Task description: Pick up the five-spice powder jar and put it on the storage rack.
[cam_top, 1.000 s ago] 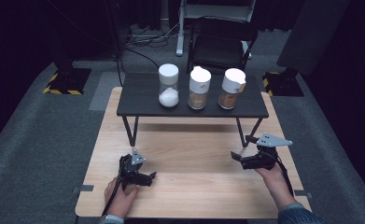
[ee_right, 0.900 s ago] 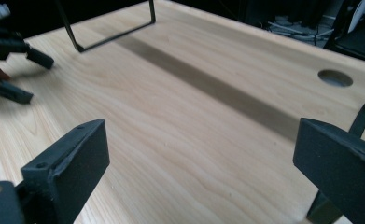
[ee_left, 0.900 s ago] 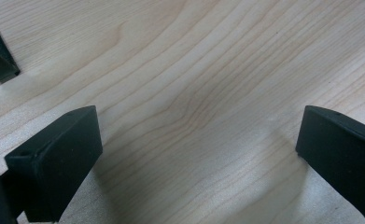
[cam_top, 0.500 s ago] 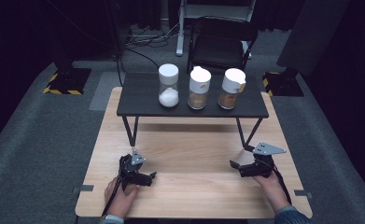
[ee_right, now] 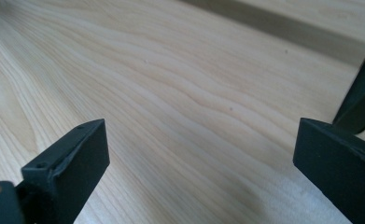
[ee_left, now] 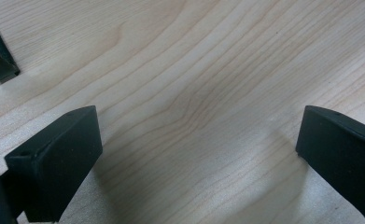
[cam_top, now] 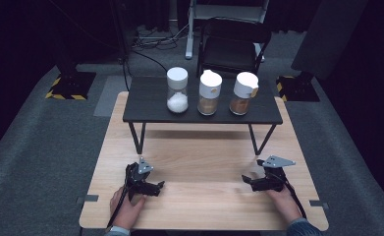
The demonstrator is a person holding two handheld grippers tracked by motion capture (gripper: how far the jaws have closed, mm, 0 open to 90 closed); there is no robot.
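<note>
Grippers [cam_top: 160,185] [cam_top: 247,181] both open, empty, low on tabletop [cam_top: 204,162] before black shelf [cam_top: 150,110]; risked scraping wood, or clipping shelf leg [cam_top: 255,142] when raised.

Table [cam_top: 204,206]: pale wood with wavy brown grain.
Raised shelf [cam_top: 150,105]: matt black top and legs.
3 jars: clear, with white lids.
Left jar [cam_top: 177,91]: white grains.
Middle jar [cam_top: 209,93]: tan powder.
Right jar [cam_top: 244,93]: brown powder.
Left gripper [cam_top: 152,187]: black, with a grey plate.
Right gripper [cam_top: 251,182]: black, with a grey plate.
Floor [cam_top: 42,147]: dark grey carpet.
Floor stand bases [cam_top: 64,93]: yellow and black stripes.
</note>
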